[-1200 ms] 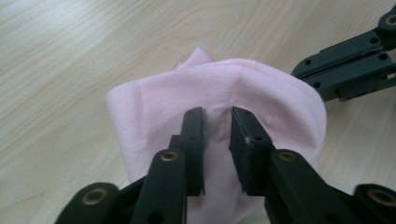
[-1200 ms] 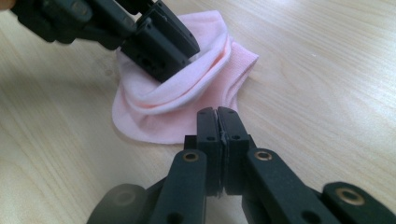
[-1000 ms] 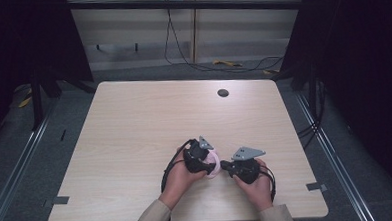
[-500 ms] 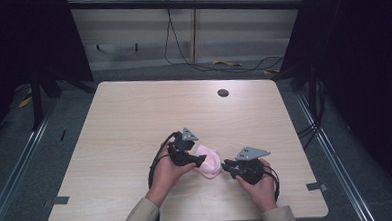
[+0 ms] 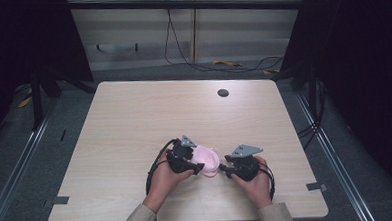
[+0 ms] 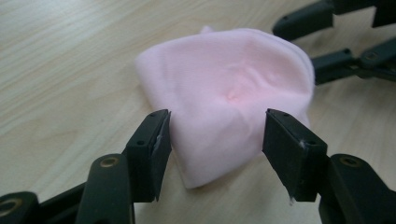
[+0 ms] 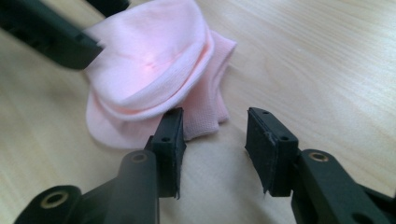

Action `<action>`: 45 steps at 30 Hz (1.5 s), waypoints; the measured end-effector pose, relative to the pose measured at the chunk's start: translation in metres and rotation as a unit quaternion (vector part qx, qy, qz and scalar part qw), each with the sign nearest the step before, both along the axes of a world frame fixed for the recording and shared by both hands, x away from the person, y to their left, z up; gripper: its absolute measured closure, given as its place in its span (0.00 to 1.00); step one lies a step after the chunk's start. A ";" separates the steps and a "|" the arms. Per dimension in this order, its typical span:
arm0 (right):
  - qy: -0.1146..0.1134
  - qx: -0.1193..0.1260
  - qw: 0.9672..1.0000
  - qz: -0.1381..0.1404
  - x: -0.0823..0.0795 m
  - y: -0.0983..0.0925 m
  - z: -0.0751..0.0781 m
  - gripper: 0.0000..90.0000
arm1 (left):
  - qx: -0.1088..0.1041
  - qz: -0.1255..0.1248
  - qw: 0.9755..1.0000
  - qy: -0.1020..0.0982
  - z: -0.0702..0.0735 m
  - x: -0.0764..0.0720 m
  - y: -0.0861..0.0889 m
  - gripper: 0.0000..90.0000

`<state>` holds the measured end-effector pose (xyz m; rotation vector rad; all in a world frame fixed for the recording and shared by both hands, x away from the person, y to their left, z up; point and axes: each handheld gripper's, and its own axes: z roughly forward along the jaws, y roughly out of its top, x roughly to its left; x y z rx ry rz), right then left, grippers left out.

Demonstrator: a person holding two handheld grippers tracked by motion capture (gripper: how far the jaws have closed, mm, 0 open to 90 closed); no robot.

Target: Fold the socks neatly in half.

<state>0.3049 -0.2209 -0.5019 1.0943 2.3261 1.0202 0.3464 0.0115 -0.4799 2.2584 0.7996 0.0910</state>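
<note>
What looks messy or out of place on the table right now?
Nothing is spilled or damaged. The pink sock lies bunched and unevenly folded on the table, its layers not lined up at the edge.

Counted: one counter, pale wood. One folded pink sock on it. Two hand-held grippers, left and right, each with two black jaws. One round dark grommet near the far edge.
</note>
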 end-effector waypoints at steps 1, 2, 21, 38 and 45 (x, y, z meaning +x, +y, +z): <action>-0.001 0.000 1.000 -0.002 0.002 0.000 0.000 0.62 | 0.002 -0.001 1.000 0.002 0.000 -0.001 0.000 0.46; -0.001 -0.001 1.000 -0.006 0.004 0.000 0.000 0.61 | 0.007 -0.007 1.000 0.002 -0.001 -0.002 0.000 0.46; 0.022 0.036 0.998 -0.042 0.034 -0.012 0.001 0.40 | -0.006 0.004 1.000 -0.022 0.003 -0.012 0.021 0.31; 0.014 0.042 0.998 -0.054 0.003 -0.045 0.009 0.29 | -0.009 0.031 0.999 -0.039 0.009 -0.006 0.073 0.18; 0.012 0.041 0.998 -0.046 -0.002 -0.045 0.013 0.25 | -0.014 0.058 0.998 -0.036 0.005 -0.006 0.102 0.17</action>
